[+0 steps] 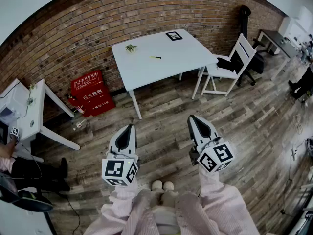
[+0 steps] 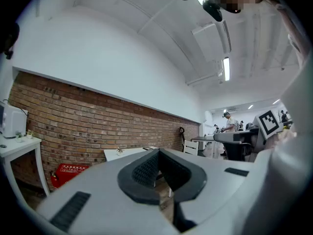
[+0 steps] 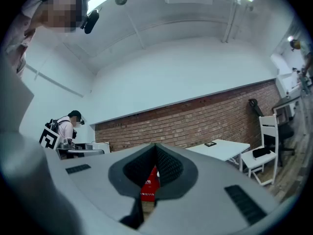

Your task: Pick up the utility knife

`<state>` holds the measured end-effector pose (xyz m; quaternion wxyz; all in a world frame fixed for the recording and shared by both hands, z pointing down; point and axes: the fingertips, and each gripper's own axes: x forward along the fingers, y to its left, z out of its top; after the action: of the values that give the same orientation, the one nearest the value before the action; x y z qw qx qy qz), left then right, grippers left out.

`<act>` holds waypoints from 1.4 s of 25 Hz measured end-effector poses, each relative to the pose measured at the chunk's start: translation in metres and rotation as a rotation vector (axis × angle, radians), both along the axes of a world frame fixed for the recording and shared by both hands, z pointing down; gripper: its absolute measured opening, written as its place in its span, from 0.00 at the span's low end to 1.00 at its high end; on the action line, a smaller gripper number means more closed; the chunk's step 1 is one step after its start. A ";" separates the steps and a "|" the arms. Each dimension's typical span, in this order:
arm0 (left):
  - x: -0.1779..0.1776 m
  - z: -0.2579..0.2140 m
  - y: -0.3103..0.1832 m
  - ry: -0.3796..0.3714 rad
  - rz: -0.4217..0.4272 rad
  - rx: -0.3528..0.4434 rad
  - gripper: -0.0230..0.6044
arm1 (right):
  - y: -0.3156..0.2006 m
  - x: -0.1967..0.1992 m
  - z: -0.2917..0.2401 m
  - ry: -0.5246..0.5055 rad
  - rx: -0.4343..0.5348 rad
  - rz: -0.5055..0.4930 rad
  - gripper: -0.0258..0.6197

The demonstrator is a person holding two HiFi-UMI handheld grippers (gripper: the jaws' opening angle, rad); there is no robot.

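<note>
The utility knife (image 1: 155, 57), small with a yellow-and-black body, lies near the middle of the white table (image 1: 186, 58) by the brick wall. Both grippers are held level over the wooden floor, well short of the table. My left gripper (image 1: 128, 127) is shut with nothing in it, and so is my right gripper (image 1: 192, 117). In the left gripper view the jaw tips (image 2: 157, 153) meet, with the table (image 2: 128, 153) far beyond. In the right gripper view the tips (image 3: 155, 147) also meet. The knife is too small to make out in either gripper view.
A small plant (image 1: 130, 47) and a black-framed marker card (image 1: 173, 35) also sit on the table. A white chair (image 1: 230, 62) stands at its right, red boxes (image 1: 90, 92) by the wall at its left, and a white desk (image 1: 34, 111) farther left. People work in the background.
</note>
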<state>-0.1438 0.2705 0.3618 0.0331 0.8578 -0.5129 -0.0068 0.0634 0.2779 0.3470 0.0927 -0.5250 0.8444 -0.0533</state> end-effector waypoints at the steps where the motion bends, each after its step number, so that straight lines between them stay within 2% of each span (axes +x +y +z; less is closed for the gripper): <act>1: -0.002 -0.001 0.001 0.002 0.001 0.000 0.02 | 0.001 0.000 0.000 0.001 0.000 0.005 0.04; 10: -0.010 0.002 0.002 0.019 -0.019 -0.004 0.02 | 0.002 0.008 0.009 -0.011 -0.017 0.018 0.04; 24: 0.028 0.004 0.004 0.036 -0.052 -0.012 0.02 | -0.011 0.037 0.026 -0.008 -0.076 -0.030 0.05; 28: 0.027 0.002 -0.001 0.038 -0.067 -0.008 0.02 | -0.017 0.041 0.024 -0.009 -0.073 -0.021 0.10; 30: 0.029 0.002 -0.004 0.042 -0.065 -0.008 0.02 | -0.020 0.043 0.023 -0.009 -0.075 -0.018 0.17; 35: 0.036 0.006 -0.015 0.044 -0.057 -0.011 0.02 | -0.031 0.052 0.027 -0.003 -0.079 -0.003 0.22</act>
<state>-0.1081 0.2559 0.3673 0.0489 0.8423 -0.5362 -0.0240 0.1155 0.2471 0.3743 0.0731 -0.5270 0.8422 -0.0875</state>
